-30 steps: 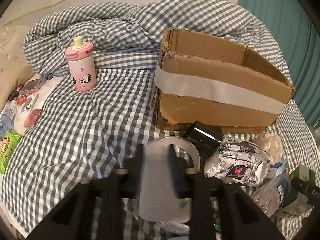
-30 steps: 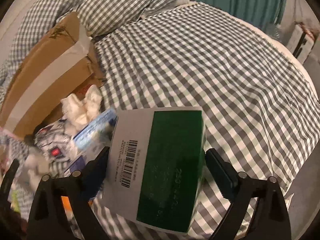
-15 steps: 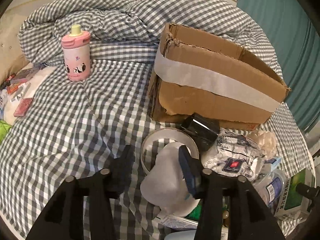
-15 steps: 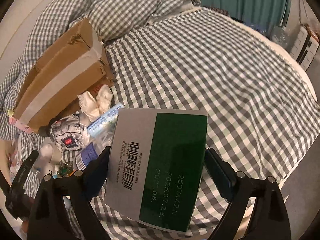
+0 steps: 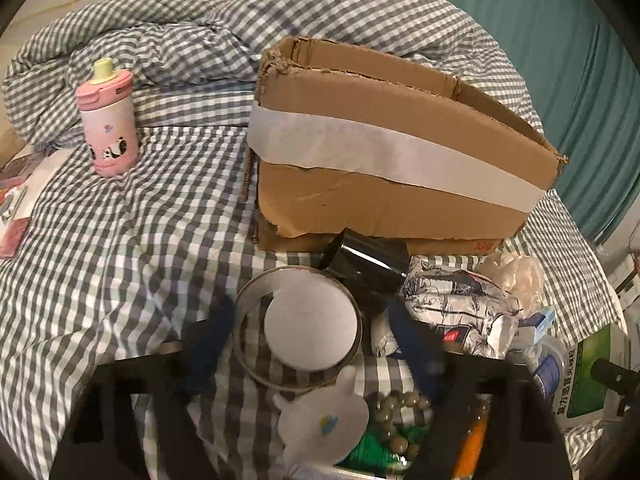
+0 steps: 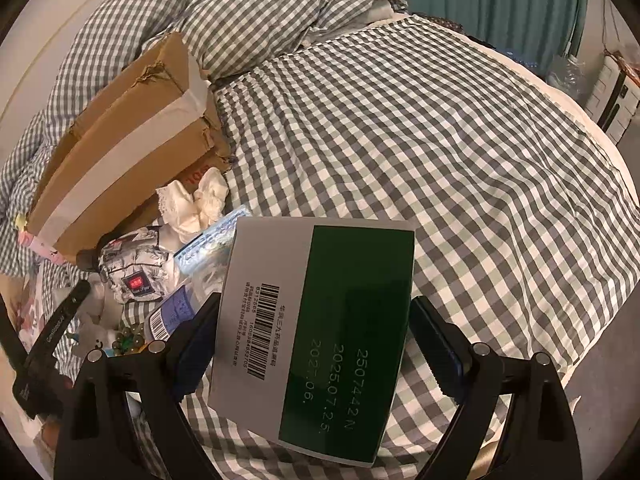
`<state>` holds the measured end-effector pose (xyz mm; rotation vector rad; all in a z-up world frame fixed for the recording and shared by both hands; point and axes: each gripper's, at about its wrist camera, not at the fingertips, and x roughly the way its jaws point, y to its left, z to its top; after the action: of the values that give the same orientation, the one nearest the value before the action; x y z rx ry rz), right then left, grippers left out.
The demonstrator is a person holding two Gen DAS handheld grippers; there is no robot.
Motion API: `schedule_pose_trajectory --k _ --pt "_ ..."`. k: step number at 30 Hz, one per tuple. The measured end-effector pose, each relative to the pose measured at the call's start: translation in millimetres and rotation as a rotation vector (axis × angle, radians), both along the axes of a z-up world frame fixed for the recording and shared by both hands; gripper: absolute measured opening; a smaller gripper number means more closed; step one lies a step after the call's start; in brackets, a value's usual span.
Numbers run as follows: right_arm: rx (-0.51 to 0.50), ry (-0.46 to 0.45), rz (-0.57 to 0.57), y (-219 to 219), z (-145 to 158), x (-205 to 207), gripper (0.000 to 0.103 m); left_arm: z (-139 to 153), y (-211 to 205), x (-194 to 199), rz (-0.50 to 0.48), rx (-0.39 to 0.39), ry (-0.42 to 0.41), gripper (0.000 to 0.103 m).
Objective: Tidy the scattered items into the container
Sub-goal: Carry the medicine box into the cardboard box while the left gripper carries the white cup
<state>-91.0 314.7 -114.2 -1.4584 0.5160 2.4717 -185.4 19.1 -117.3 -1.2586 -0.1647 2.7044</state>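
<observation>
A cardboard box (image 5: pixel 384 160) with a white tape band stands open on the checked bed; it also shows in the right wrist view (image 6: pixel 120 152). My left gripper (image 5: pixel 308 332) is open, its blue pads either side of a tape roll (image 5: pixel 298 328) with a white round item (image 5: pixel 310 326) lying in it. A white bunny-shaped item (image 5: pixel 324 420) lies below. My right gripper (image 6: pixel 316 332) is shut on a green and white carton (image 6: pixel 316 328), held above the bed. The carton also shows in the left wrist view (image 5: pixel 588 376).
A pile lies in front of the box: black cylinder (image 5: pixel 368 264), patterned tissue pack (image 5: pixel 452 308), crumpled white cloth (image 6: pixel 196 200), blue packet (image 6: pixel 208 240), beads (image 5: pixel 396 412). A pink bottle (image 5: pixel 108 120) stands far left. The duvet (image 5: pixel 200 40) is bunched behind.
My left gripper has opened and let go of the white item, which now rests in the tape roll. My right gripper has lifted the carton slightly, still gripped.
</observation>
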Motion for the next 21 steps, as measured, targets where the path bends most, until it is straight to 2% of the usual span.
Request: schedule_pose_trajectory --k 6,10,13,16,21 --pt "0.027 0.057 0.029 -7 18 5 0.09 1 1 7 0.002 0.011 0.004 0.033" --pt "0.026 0.117 0.063 -14 38 11 0.09 18 -4 21 0.036 -0.006 0.036 0.033" --pt "0.019 0.152 0.082 -19 55 10 0.09 43 -10 29 0.032 0.006 0.072 0.033" --pt "0.008 0.196 0.114 -26 75 2 0.09 73 -11 30 0.032 -0.018 0.097 0.033" --pt "0.004 0.291 0.2 -45 118 -27 0.09 130 -8 11 0.012 -0.006 0.157 0.033"
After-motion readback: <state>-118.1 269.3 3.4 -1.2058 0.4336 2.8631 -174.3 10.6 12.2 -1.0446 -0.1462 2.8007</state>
